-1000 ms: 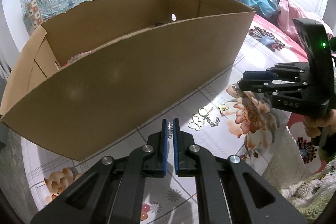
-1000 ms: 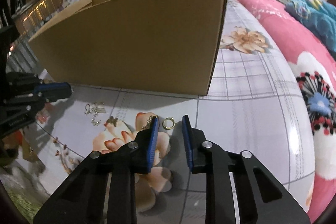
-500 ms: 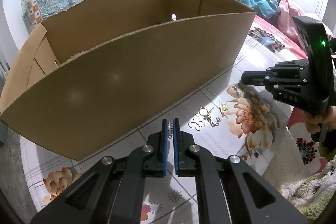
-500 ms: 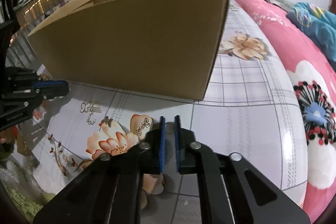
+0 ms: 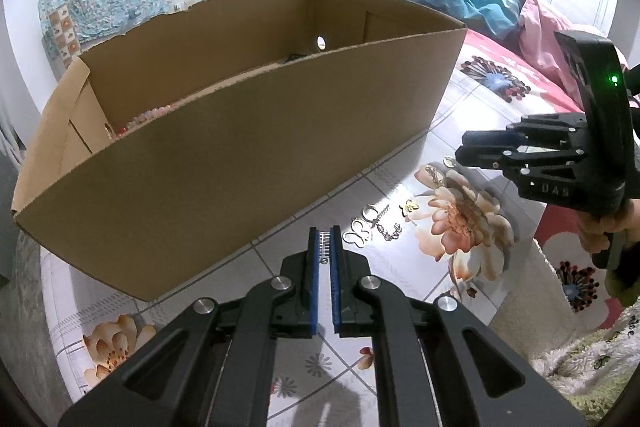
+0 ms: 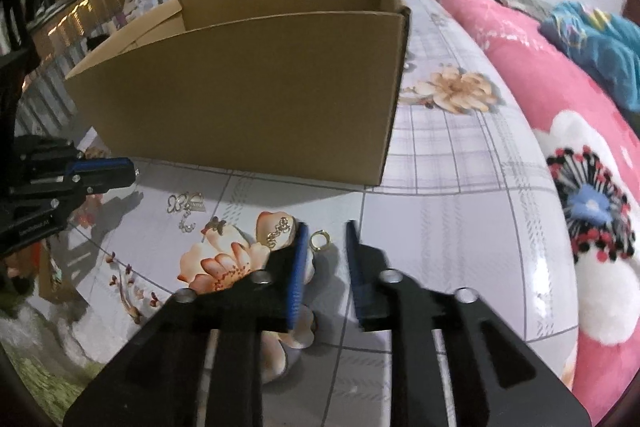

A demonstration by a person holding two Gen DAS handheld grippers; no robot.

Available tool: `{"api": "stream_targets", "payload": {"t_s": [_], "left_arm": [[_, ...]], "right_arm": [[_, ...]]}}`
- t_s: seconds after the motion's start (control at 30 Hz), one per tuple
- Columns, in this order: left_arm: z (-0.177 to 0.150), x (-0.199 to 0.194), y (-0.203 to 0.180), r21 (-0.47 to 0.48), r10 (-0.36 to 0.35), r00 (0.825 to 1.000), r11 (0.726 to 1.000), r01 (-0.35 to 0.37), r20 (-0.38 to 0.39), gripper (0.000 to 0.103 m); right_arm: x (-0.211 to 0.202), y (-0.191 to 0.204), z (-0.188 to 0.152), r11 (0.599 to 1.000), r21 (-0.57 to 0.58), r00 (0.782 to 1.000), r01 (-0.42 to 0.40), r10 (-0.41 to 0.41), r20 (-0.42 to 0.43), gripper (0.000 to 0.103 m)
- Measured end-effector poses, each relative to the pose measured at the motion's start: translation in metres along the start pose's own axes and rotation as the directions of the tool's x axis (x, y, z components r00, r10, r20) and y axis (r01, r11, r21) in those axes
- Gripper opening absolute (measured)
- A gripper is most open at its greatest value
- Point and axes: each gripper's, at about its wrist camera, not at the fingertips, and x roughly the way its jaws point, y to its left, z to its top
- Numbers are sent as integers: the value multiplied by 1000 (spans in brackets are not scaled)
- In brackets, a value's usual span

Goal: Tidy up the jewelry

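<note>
The left gripper is nearly closed on a small silver beaded piece near the cardboard box. Further right, the butterfly charm and chain and rhinestone earring lie loose. The right gripper is open, its jaws straddling the gold ring, which lies flat beside its left finger.

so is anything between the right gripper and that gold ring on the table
Nothing visible. The right gripper is open, and the gold ring lies on the tablecloth between its fingertips, close to the left one. The nearest other piece, a sparkly earring, lies outside that finger.
</note>
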Motion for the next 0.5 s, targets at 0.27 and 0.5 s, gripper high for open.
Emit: {"api": "stream_targets", "payload": {"t_s": [0.27, 0.5], "left_arm": [[0, 5, 1, 0, -2, 1000, 1000, 2, -11, 4], [1, 9, 4, -6, -3, 1000, 1000, 3, -20, 4]], "right_arm": [[16, 2, 3, 992, -120, 998, -32, 26, -56, 20], [14, -2, 3, 993, -97, 997, -61, 56, -52, 8]]}}
